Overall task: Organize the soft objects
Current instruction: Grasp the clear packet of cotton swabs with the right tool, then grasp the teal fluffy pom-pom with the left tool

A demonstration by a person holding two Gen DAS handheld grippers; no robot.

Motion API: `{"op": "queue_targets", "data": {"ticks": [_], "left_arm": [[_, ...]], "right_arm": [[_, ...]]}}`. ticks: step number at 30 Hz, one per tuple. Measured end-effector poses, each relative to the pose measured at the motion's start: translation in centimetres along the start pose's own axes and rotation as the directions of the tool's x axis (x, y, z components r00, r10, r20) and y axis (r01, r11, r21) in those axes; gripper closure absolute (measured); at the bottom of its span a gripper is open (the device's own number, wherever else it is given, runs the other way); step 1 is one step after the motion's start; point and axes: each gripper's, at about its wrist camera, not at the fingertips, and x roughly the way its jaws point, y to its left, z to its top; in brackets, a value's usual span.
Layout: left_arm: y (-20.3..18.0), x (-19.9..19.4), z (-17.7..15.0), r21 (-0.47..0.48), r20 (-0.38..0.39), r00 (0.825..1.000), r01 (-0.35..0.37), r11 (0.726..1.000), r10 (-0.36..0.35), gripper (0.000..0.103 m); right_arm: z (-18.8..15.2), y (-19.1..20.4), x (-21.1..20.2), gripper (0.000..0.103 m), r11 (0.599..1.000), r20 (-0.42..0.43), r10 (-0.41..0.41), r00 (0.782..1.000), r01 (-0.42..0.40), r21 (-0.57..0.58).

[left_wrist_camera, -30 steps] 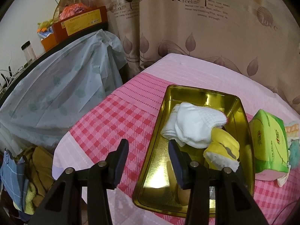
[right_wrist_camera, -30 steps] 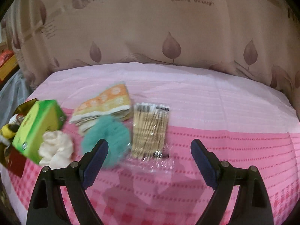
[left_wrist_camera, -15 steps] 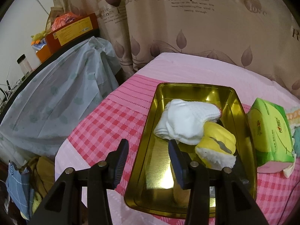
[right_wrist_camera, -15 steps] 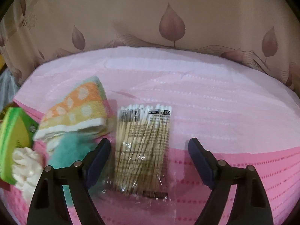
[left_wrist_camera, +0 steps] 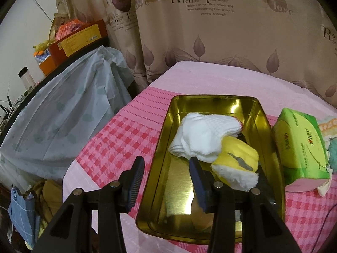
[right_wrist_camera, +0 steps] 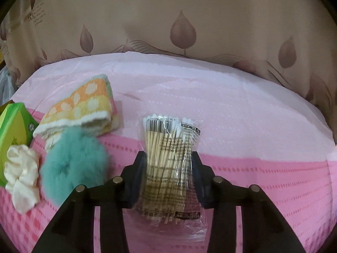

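A gold metal tray (left_wrist_camera: 166,130) lies on the pink bed and holds white socks (left_wrist_camera: 202,137) and a yellow soft toy (left_wrist_camera: 238,164). My left gripper (left_wrist_camera: 166,168) is open and empty above the tray's near left rim. In the right wrist view a clear bag of cotton swabs (right_wrist_camera: 168,160) lies on the bed. My right gripper (right_wrist_camera: 167,169) has closed around the bag, with both pads touching its sides. To its left lie a teal fluffy scrunchie (right_wrist_camera: 73,164), a cream scrunchie (right_wrist_camera: 21,172) and a folded orange dotted towel (right_wrist_camera: 84,105).
A green tissue pack (left_wrist_camera: 301,147) lies right of the tray and also shows in the right wrist view (right_wrist_camera: 14,122). A beige leaf-patterned curtain (left_wrist_camera: 210,31) hangs behind the bed. A plastic-covered piece of furniture (left_wrist_camera: 59,113) stands to the left, with clothes (left_wrist_camera: 25,210) on the floor.
My right gripper has moved forward over the cotton swab bag and its jaws have closed from wide open onto the bag. My left gripper has drifted slightly left and stays open.
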Motion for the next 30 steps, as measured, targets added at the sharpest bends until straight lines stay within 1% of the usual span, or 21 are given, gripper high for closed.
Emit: {"op": "queue_targets", "data": {"ticks": [6,9,11,12,13,14,16,18,21,22,24,25,26,28,30], "left_arm": [[-1.2,-1.3,-0.1,0.029,0.022,0.999,0.047,0.998,-0.048,0.058],[-2.7,-2.3,-0.3,0.074,0.034,0.995,0.087,0.994,-0.089,0.058],[-4.0,-3.2,-0.5,0.116,0.035,0.990,0.131,0.984,-0.136,0.058],[-4.6,-3.7,-0.6,0.136,0.033,0.987,0.153,0.979,-0.159,0.054],[-5.7,-4.4,-0.8,0.169,0.029,0.980,0.191,0.967,-0.198,0.051],[-6.4,-4.8,-0.8,0.191,0.025,0.975,0.214,0.958,-0.222,0.048],[-8.3,-6.0,-0.9,0.243,0.023,0.964,0.252,0.937,-0.265,0.048],[-10.2,-7.2,-0.9,0.288,0.039,0.957,0.265,0.920,-0.288,0.047],[-12.8,-8.6,-0.8,0.335,0.033,0.935,0.321,0.886,-0.352,0.046],[-14.0,-9.0,-0.7,0.348,0.016,0.922,0.358,0.867,-0.387,0.046],[-15.6,-9.4,-0.5,0.362,-0.010,0.903,0.404,0.840,-0.430,0.046],[-16.9,-9.6,-0.4,0.372,-0.032,0.885,0.442,0.817,-0.464,0.046],[-18.0,-9.7,-0.4,0.383,-0.051,0.875,0.462,0.800,-0.481,0.046],[-20.9,-9.7,-0.6,0.410,-0.089,0.861,0.490,0.769,-0.501,0.046],[-23.0,-9.5,-0.7,0.426,-0.130,0.845,0.519,0.741,-0.518,0.046]], "right_arm": [[-3.0,-1.8,-2.3,0.066,1.000,0.001,-0.008,1.000,0.008,0.021],[-4.1,-2.8,-3.2,0.066,0.999,0.000,-0.010,1.000,0.010,0.033],[-4.8,-3.5,-3.8,0.066,0.999,-0.001,-0.018,1.000,0.018,0.042],[-5.1,-3.8,-4.0,0.066,0.999,-0.003,-0.019,1.000,0.019,0.045],[-5.3,-4.0,-4.2,0.066,0.999,-0.002,-0.019,1.000,0.019,0.046],[-5.6,-4.3,-4.4,0.066,0.999,-0.002,-0.022,1.000,0.022,0.048],[-6.1,-4.9,-4.8,0.066,0.998,-0.003,-0.027,1.000,0.027,0.049],[-6.6,-5.5,-5.1,0.066,0.998,-0.004,-0.028,1.000,0.029,0.056],[-7.1,-6.2,-5.5,0.066,0.998,-0.002,-0.030,1.000,0.030,0.062],[-7.2,-6.5,-5.6,0.066,0.997,-0.001,-0.026,1.000,0.026,0.069],[-7.4,-6.6,-5.6,0.065,0.997,0.000,-0.016,1.000,0.016,0.079],[-7.4,-6.6,-5.6,0.065,0.997,0.000,-0.016,1.000,0.016,0.079],[-7.3,-6.7,-5.5,0.065,0.997,0.000,-0.017,1.000,0.017,0.077],[-7.4,-6.9,-5.5,0.065,0.997,0.001,-0.010,1.000,0.010,0.081],[-7.4,-7.2,-5.5,0.065,0.996,0.002,0.002,1.000,-0.002,0.090]]}}
